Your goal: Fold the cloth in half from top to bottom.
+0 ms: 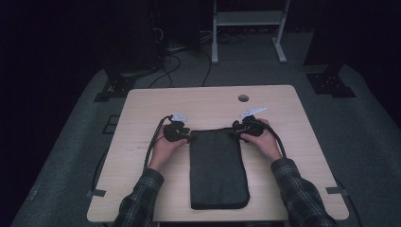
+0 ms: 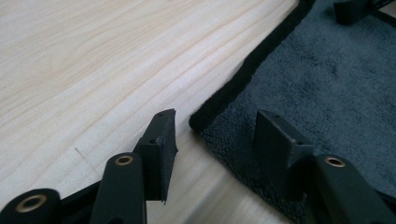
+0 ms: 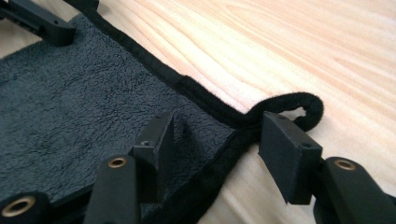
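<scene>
hand-held grippers (image 1: 189, 137) (image 1: 235, 133) low, straddling towel (image 1: 217, 168) corners

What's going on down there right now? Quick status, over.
Left tongs open, astride towel corner. Right tongs open, astride other far corner by its loop. Towel flat on table. Nothing in the way.

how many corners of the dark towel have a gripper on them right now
2. The left gripper straddles the far left corner of the towel, the right gripper the far right corner; both stand open. The two near corners lie untouched.
</scene>
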The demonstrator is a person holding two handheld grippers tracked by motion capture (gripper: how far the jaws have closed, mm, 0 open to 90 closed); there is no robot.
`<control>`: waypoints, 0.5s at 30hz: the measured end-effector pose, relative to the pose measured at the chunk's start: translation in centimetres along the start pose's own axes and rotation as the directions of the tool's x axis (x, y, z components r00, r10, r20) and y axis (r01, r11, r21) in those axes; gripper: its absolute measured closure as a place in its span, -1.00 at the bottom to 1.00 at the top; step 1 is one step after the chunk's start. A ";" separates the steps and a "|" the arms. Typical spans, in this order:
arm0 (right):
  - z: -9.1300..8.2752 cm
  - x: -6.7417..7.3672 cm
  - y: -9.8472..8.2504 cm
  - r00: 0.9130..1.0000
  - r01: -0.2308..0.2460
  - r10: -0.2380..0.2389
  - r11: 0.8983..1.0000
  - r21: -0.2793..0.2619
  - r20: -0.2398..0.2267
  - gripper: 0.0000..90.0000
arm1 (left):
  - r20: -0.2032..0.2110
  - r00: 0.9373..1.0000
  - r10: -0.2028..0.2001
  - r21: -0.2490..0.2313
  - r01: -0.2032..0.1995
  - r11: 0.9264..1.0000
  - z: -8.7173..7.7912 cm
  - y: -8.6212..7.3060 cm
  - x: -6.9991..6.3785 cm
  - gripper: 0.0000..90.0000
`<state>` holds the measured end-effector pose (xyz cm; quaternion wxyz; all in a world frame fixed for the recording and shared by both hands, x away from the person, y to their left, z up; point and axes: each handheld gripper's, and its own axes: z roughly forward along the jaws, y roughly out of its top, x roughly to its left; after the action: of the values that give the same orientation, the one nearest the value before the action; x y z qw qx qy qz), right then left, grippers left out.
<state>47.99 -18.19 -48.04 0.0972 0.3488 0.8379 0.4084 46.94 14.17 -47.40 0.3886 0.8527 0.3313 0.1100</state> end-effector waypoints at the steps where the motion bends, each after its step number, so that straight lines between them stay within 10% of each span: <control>1: 0.0 0.1 0.0 1.000 0.009 -0.009 1.000 -0.001 0.002 0.03 | 0.000 1.000 0.004 -0.002 -0.004 1.000 0.0 0.0 0.0 0.12; 15: 0.2 -0.1 0.1 0.997 -0.048 0.048 0.999 0.004 -0.064 0.81 | 0.051 0.997 -0.056 0.010 0.055 0.998 0.2 0.3 -0.1 0.87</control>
<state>48.18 -18.07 -48.15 0.0602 0.3557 0.8324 0.4207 47.06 13.87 -47.28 0.3964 0.8472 0.3453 0.0761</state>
